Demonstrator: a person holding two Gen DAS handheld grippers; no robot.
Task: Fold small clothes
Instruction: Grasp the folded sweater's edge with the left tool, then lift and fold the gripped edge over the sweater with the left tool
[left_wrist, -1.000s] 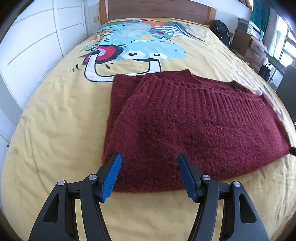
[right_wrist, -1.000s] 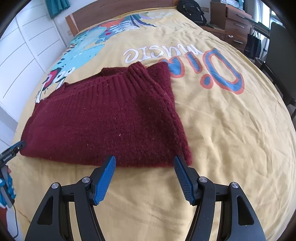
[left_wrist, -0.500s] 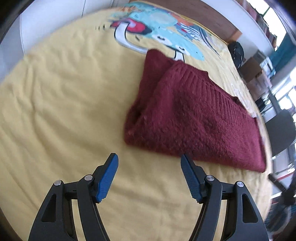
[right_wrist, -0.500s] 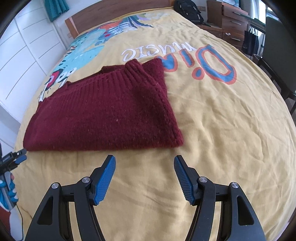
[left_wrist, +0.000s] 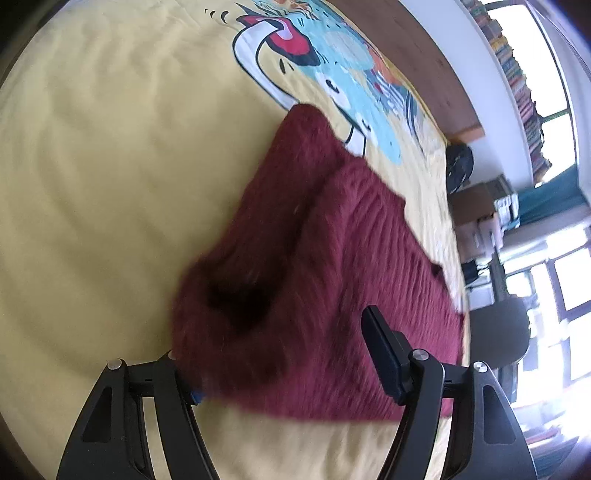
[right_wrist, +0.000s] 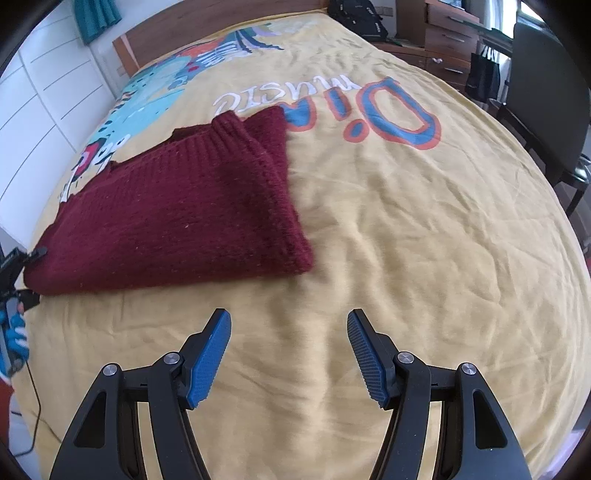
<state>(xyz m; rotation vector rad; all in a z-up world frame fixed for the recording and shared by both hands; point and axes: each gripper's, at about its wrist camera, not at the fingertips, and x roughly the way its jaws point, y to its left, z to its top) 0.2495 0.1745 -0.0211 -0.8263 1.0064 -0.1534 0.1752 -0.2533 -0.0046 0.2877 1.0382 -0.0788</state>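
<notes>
A dark red knitted sweater (right_wrist: 177, 218), folded, lies on the yellow bedspread (right_wrist: 406, 221). In the left wrist view the sweater (left_wrist: 314, 266) fills the middle, blurred. My left gripper (left_wrist: 284, 354) is open with its jaws astride the sweater's near corner; the left finger is partly hidden under the knit. My right gripper (right_wrist: 288, 350) is open and empty over bare bedspread, a short way in front of the sweater's right corner. The left gripper's tip (right_wrist: 22, 266) shows at the sweater's left corner.
The bedspread carries a cartoon print (left_wrist: 332, 70) and lettering (right_wrist: 332, 99). A wooden headboard (right_wrist: 207, 29) is at the far end. A dark chair (right_wrist: 546, 92), drawers (right_wrist: 450, 40) and a black bag (right_wrist: 354, 14) stand to the right. White cabinets (right_wrist: 44, 96) line the left.
My left gripper has swung round and moved in onto the sweater's corner, its jaws now around the fabric. My right gripper has backed off slightly from the sweater's edge.
</notes>
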